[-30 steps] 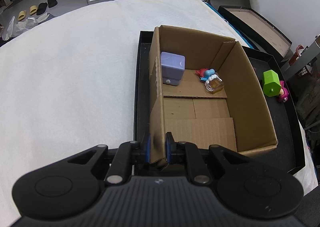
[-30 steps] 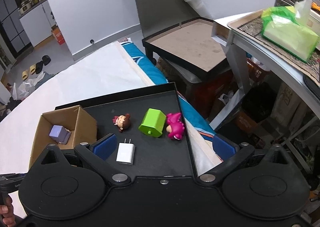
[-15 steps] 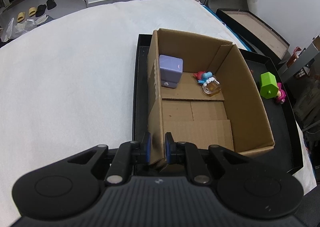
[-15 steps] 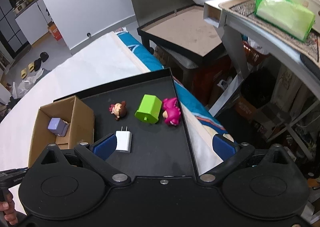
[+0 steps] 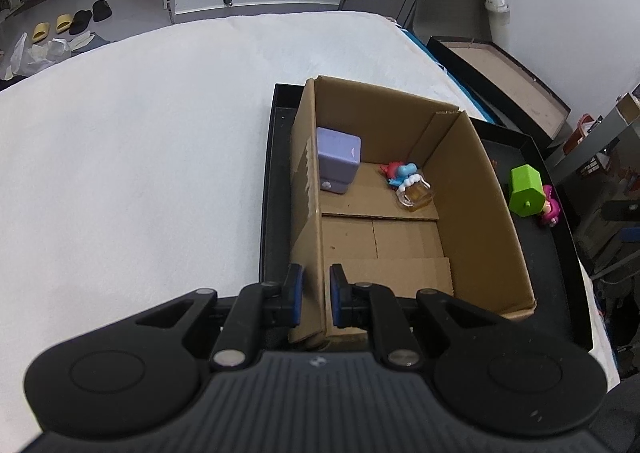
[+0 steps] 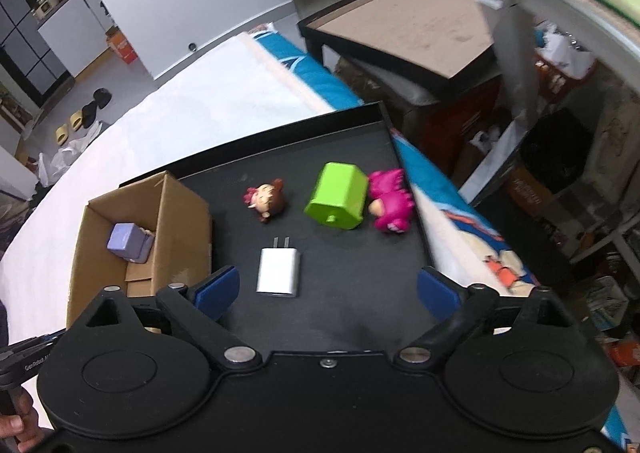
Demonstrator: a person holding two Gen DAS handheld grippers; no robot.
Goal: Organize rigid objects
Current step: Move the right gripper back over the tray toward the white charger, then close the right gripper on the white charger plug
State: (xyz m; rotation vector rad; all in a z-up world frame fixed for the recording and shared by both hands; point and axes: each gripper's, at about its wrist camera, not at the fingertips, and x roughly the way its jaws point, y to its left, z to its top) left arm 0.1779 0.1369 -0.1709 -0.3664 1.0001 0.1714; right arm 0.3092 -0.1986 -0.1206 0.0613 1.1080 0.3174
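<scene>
Left gripper (image 5: pixel 314 295) clamped on the near left wall of the cardboard box (image 5: pixel 476 189), one blue pad outside, one inside. Ahead of it, deep inside the box: a lilac cube (image 5: pixel 338 159) against the left wall, a red-and-blue figurine (image 5: pixel 396 172) and a small clear bottle (image 5: pixel 416 195) touching each other further right. Right gripper (image 6: pixel 328 285) above the black tray (image 6: pixel 360 277), jaws wide but closing, nothing pressed by either pad. White plug charger (image 6: pixel 279 271) flat on the tray just inside the left pad, prongs pointing away. Beyond it, a brown-haired doll head (image 6: pixel 267 202); ahead, slightly right, a green block (image 6: pixel 338 197) touching a pink figurine (image 6: pixel 390 205). Box to the left of that gripper.
</scene>
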